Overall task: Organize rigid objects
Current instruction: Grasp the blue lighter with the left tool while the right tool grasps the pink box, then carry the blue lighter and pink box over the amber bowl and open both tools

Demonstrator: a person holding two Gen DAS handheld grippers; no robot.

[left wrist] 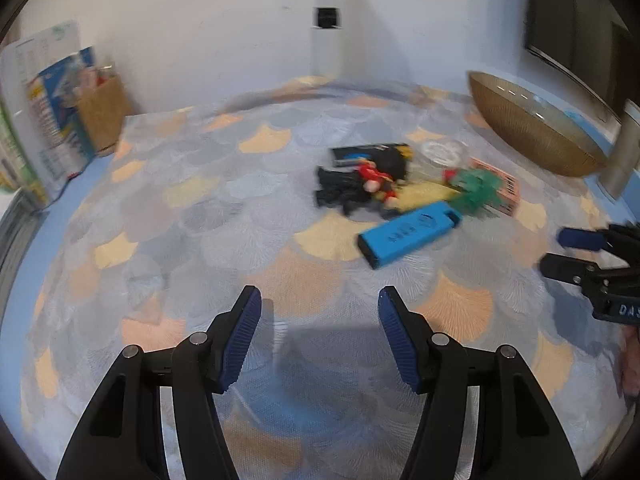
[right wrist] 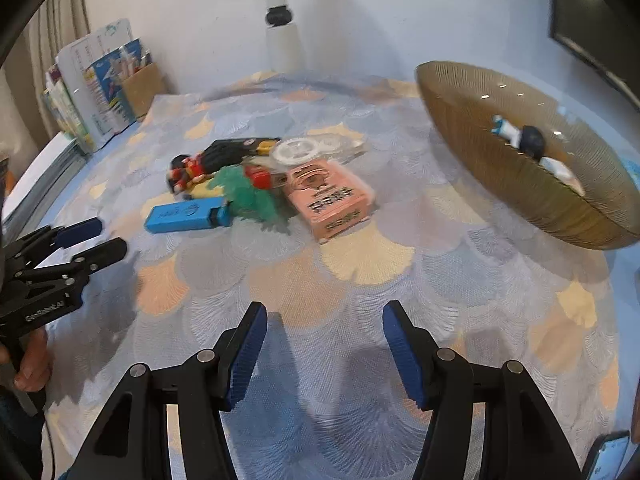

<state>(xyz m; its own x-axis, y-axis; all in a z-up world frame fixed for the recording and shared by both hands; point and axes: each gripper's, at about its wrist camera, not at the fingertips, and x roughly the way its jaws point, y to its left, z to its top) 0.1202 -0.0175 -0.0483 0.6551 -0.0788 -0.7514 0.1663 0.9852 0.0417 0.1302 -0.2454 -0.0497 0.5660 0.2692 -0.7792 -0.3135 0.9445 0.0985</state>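
Two hand-held grippers are in view, both empty. The left hand-held gripper has its blue-padded fingers spread wide above the patterned cloth covering the worktop; nothing lies between the pads. The right hand-held gripper is likewise spread apart and holds nothing.

Landmark: the pink box, lying flat on the cloth near mid-worktop.

- Green toy: just left of the pink box, touching or nearly touching it.
- Blue bar: left of the pink box, beyond the green toy, lying flat with its dark end toward the toy.
- Tape dispenser, clear: directly behind the pink box.
- Black item: behind and left of the pink box; motion blur prevents firm identification, possibly a case or a tool.
- Red figure: left of the pink box, against the black item.
- Brown bowl: well to the right of the pink box, set apart from the cluster. It contains a small white and dark item, too blurred to name.
- Cardboard holder with printed sheets: far left and behind the pink box, against the wall.

Both hand-held grippers sit on the near side of the pink box, clear of the cluster.
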